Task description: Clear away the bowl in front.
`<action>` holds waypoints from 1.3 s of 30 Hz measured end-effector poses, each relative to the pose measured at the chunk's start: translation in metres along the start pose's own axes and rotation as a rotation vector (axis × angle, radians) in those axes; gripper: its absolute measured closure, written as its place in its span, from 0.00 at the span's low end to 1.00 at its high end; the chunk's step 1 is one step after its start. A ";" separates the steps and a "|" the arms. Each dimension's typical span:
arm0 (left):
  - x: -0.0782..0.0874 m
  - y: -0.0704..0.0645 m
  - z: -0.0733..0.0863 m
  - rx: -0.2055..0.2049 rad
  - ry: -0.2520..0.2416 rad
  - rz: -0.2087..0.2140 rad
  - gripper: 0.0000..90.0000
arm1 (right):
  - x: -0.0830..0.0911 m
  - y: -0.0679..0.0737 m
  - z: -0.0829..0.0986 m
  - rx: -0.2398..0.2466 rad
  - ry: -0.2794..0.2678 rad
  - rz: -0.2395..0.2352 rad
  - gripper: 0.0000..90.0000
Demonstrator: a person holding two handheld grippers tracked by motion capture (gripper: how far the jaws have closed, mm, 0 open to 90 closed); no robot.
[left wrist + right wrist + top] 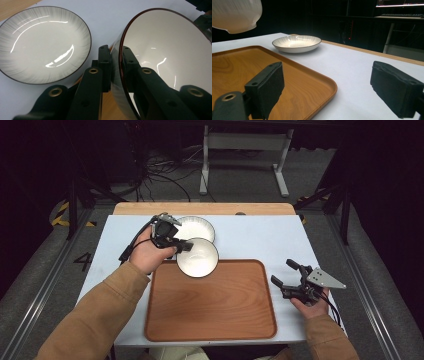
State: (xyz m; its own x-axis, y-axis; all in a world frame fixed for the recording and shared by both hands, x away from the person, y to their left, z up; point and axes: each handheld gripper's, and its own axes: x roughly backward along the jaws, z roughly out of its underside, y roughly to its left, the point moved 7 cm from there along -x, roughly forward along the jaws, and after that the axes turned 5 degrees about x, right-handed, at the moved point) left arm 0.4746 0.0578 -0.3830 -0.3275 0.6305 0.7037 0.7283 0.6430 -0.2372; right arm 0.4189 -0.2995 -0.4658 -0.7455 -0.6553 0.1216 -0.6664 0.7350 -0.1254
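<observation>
While clamped by its rim between the jaws of the left hand-held gripper (184, 246), hangs tilted above the far edge of the wooden tray (210, 320): white bowl (198, 257), just beside the striped plate (196, 227) on the counter (260, 237); right hand-held gripper (286, 274) wide open, holding nothing

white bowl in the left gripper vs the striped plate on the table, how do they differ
The deep white bowl with a dark rim is held off the table, tilted, by the left gripper clamped on its rim; the shallow grey-striped white plate lies flat on the white table, untouched. The bowl hangs over the wooden tray's far edge; the plate sits beyond it. Both are round, glossy, dark-rimmed.
</observation>
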 end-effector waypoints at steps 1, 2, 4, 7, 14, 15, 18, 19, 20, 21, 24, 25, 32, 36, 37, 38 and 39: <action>-0.001 -0.001 0.001 -0.002 0.005 0.003 0.91 | 0.000 0.000 0.000 0.000 0.000 0.000 0.14; -0.003 -0.002 0.002 -0.006 0.012 0.006 0.91 | 0.000 0.000 0.000 -0.001 -0.001 -0.001 0.14; -0.006 -0.005 0.005 -0.007 0.022 0.016 0.90 | 0.000 0.000 0.000 0.000 0.000 0.000 0.14; -0.012 -0.009 0.008 -0.011 0.038 0.028 0.91 | 0.000 0.000 0.000 0.000 0.000 0.000 0.14; -0.026 -0.015 0.016 -0.012 0.072 0.047 0.90 | 0.000 0.000 0.000 0.000 0.000 0.000 0.14; -0.028 -0.016 0.017 -0.012 0.076 0.049 0.90 | 0.000 0.000 0.000 0.001 0.000 0.000 0.14; -0.034 -0.018 0.020 -0.016 0.092 0.054 0.90 | 0.000 0.000 0.000 0.000 0.000 0.000 0.14; -0.036 -0.019 0.021 -0.019 0.099 0.058 0.90 | 0.000 0.000 0.000 0.000 0.000 0.000 0.14; -0.037 -0.020 0.022 -0.016 0.106 0.057 0.90 | 0.000 0.000 0.000 0.001 0.000 0.000 0.14; -0.038 -0.020 0.022 -0.022 0.108 0.057 0.90 | 0.000 0.000 0.000 0.001 0.000 0.000 0.14; -0.041 -0.022 0.023 -0.033 0.118 0.059 0.90 | 0.000 0.000 0.000 0.000 0.000 0.000 0.14; -0.043 -0.023 0.024 -0.034 0.123 0.060 0.90 | 0.000 0.000 0.000 0.000 0.000 0.000 0.14; -0.052 -0.026 0.031 -0.034 0.155 0.077 0.90 | 0.000 0.000 0.000 0.002 0.000 -0.001 0.14; -0.057 -0.025 0.034 -0.039 0.171 0.074 0.90 | 0.000 0.000 0.000 0.002 0.000 0.000 0.14; -0.058 -0.024 0.035 -0.040 0.173 0.074 0.90 | 0.000 0.000 0.000 0.002 0.000 0.000 0.14; -0.059 -0.024 0.035 -0.038 0.175 0.076 0.90 | 0.000 0.000 0.000 0.001 0.000 0.000 0.14; -0.060 -0.024 0.036 -0.041 0.179 0.076 0.90 | 0.000 0.000 0.000 0.001 0.000 -0.001 0.14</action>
State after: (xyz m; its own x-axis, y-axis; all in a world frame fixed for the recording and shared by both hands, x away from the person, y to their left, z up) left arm 0.4548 0.0204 -0.4433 -0.1608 0.5872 0.7933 0.7718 0.5758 -0.2697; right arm 0.4188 -0.2994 -0.4658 -0.7452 -0.6556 0.1218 -0.6668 0.7345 -0.1263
